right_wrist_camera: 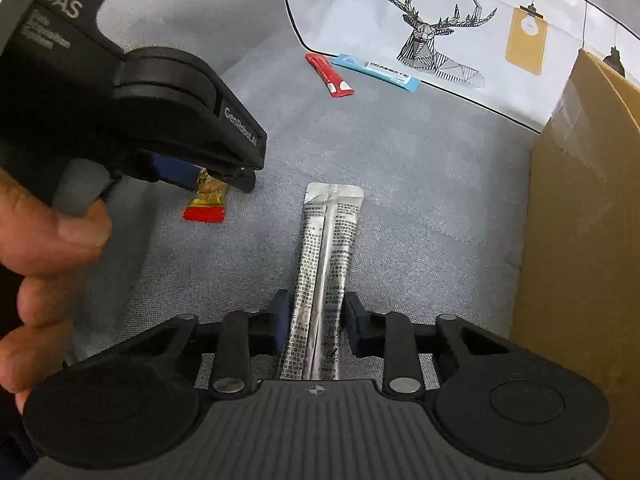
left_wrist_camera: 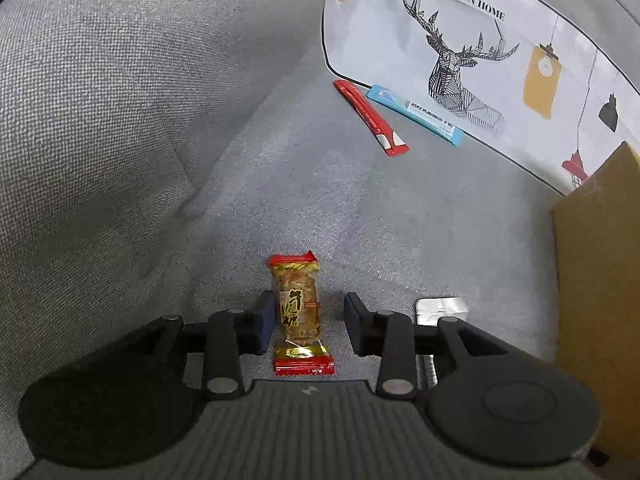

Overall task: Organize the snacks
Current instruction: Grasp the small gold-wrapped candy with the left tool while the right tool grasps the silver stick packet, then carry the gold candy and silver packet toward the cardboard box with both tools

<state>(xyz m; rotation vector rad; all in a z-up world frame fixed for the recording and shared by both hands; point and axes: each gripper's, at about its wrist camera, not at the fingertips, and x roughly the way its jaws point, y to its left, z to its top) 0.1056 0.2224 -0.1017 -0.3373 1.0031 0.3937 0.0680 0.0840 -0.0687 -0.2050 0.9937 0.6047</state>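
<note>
Closing on two snacks at once, one per hand, on the grey cushion (left_wrist_camera: 200, 200). Left gripper (left_wrist_camera: 310, 320) apart around the red-and-gold candy (left_wrist_camera: 300, 312): one pad at the wrapper's side, the other clear of it, with bare fabric between. Right gripper (right_wrist_camera: 316, 320) drawn in close on the silver sachet (right_wrist_camera: 328, 240), pads at both long edges; hard to tell from this angle whether pressing yet or only touching.

To do it well: centre the left gripper sideways first, to bring both pads onto the candy's thick middle together rather than shoving it across the fabric. Squeeze across the short width, never on the crimped ends. Pinch the sachet gently, against buckling or slipping of the flat foil. Lift level, then carry toward the cardboard box (right_wrist_camera: 580, 220) at the right, likely the destination.

Candy lying flat, label up, long axis straight along the left gripper's line, one red crimp near, the other far. Sachet flat too, seam side up, long axis running away from the right gripper and leaning slightly right, far end toward the deer-print pillow (left_wrist_camera: 460, 40), near end hidden under the gripper body.
</note>
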